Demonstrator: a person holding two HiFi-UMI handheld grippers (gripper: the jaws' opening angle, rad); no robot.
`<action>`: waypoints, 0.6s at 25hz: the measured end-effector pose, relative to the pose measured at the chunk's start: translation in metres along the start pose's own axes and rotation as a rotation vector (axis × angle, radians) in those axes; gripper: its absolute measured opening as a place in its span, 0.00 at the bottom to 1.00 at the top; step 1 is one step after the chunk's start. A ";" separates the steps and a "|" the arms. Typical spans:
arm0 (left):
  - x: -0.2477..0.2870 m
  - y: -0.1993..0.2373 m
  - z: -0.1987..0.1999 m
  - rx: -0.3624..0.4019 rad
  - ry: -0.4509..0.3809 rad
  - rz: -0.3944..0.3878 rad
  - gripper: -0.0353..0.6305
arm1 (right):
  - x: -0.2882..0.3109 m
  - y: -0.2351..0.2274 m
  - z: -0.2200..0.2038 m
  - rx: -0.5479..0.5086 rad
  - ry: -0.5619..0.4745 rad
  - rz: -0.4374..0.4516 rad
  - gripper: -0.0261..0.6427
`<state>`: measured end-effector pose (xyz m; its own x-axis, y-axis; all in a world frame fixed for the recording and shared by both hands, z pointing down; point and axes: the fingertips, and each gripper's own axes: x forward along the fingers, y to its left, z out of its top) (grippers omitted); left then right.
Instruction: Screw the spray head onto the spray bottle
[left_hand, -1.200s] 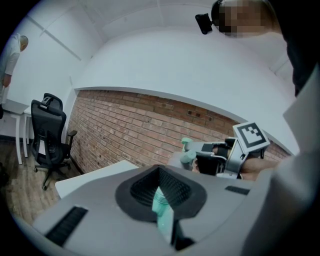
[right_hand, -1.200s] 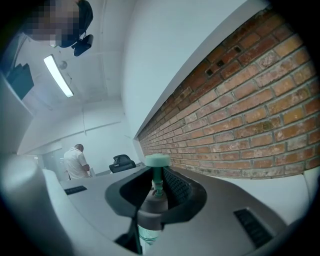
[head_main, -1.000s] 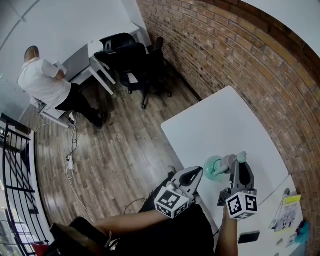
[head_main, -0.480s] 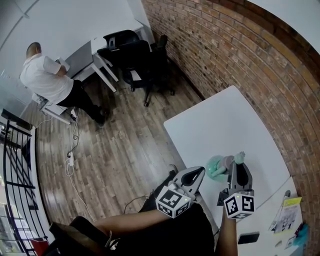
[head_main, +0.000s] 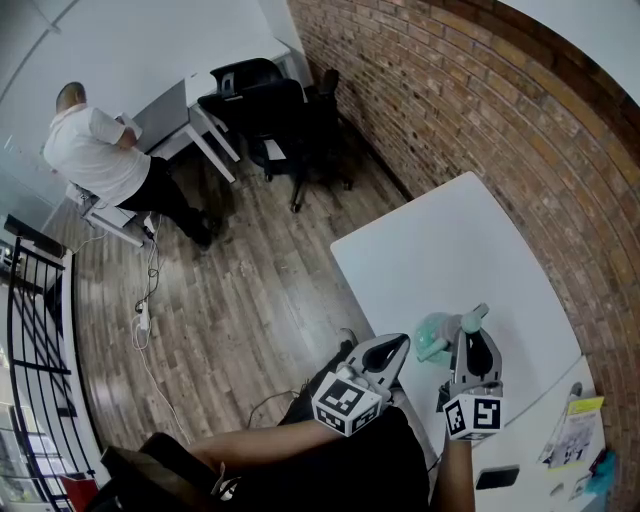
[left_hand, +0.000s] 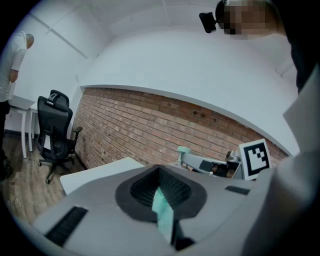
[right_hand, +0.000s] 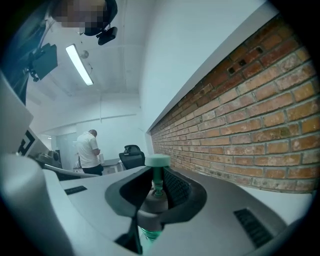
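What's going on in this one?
A person works two handheld grippers at a white table. The left gripper is shut on a thin part of the mint-green bottle. The right gripper clamps the grey spray head, which meets the bottle's top. How far it is screwed on cannot be seen.

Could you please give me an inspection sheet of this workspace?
Surface: white table, its far part bare.
Job's things: spray bottle and spray head, both held in the grippers.
Clutter: booklet and dark flat device at the near right.
Grippers: left gripper shut on a thin green part, seemingly the bottle; right gripper shut on the spray head's collar.
Cables: corded power strip on the floor.
Surroundings: brick wall, black chairs, a person at a desk.
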<state>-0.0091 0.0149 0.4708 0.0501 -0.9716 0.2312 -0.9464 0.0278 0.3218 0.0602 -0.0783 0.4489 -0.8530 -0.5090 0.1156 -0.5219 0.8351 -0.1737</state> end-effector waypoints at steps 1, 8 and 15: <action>0.000 0.000 0.000 -0.001 0.001 0.000 0.05 | 0.000 0.001 -0.001 -0.004 -0.003 0.004 0.14; -0.001 0.000 -0.003 -0.004 0.006 -0.002 0.05 | -0.002 0.001 -0.008 -0.014 -0.002 0.003 0.14; -0.002 0.003 -0.004 -0.013 0.012 0.000 0.05 | -0.005 0.006 -0.016 -0.056 -0.034 0.024 0.14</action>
<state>-0.0105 0.0181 0.4748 0.0537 -0.9688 0.2421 -0.9423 0.0311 0.3333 0.0614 -0.0671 0.4630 -0.8653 -0.4950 0.0790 -0.5012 0.8569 -0.1205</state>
